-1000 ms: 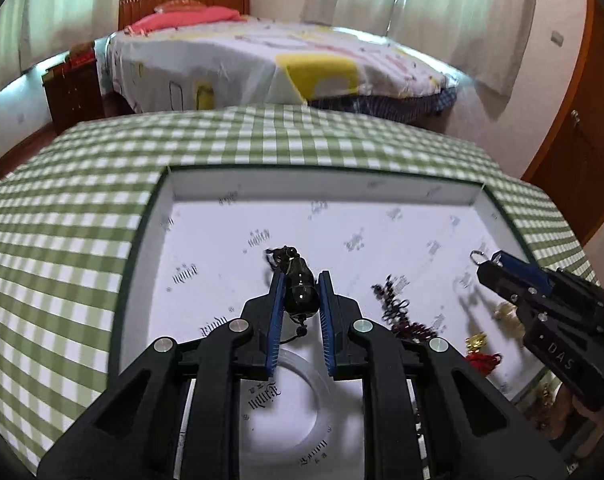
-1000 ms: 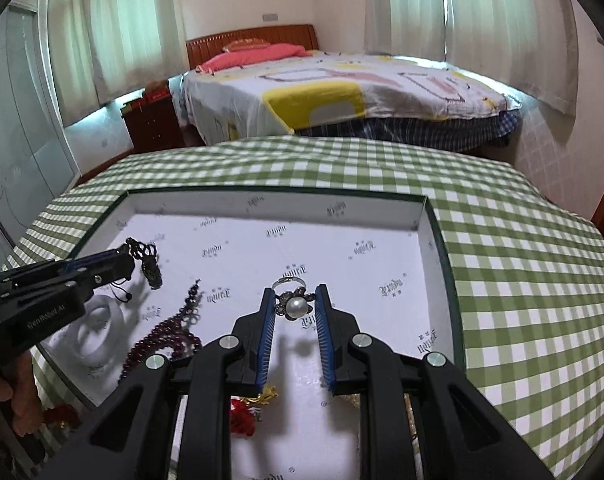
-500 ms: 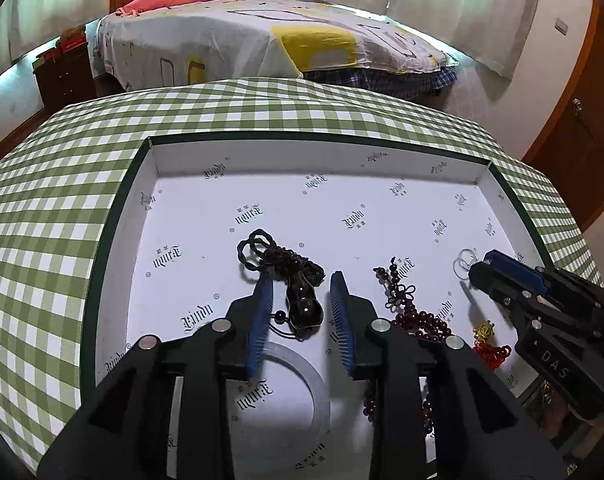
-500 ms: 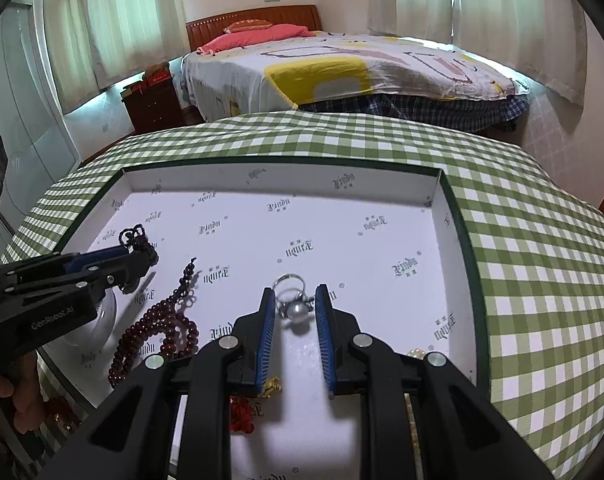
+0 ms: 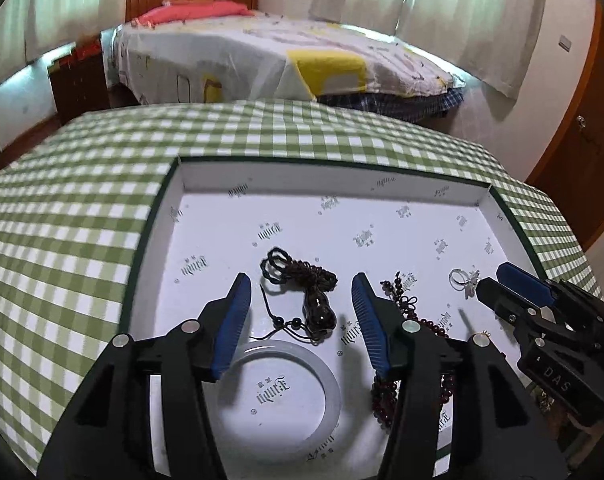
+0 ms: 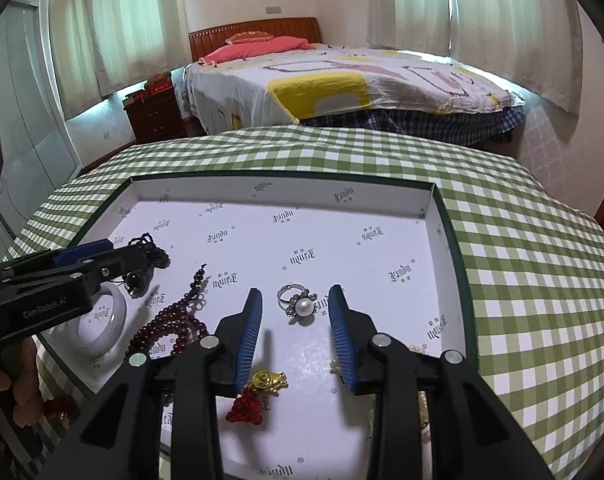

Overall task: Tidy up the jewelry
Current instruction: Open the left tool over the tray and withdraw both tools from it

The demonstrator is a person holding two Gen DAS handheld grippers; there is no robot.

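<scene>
Lying flat on the checked surface [image 6: 521,264], white tray [image 6: 286,182] with low walls all round, far half bare. Left fingers [image 5: 238,300] spread wide, holding nothing, either side of the dark pendant [image 5: 317,312] near the tray's left front; white bangle [image 5: 329,376] just below. Right fingers [image 6: 254,316] likewise wide and holding nothing, flanking the pearl ring [image 6: 300,306] at the tray's middle. Red beads [image 6: 170,326] between ring and pendant.

Both wrist cameras look closely down into the same tray [image 5: 487,196], facing the bed [image 6: 361,80].
</scene>
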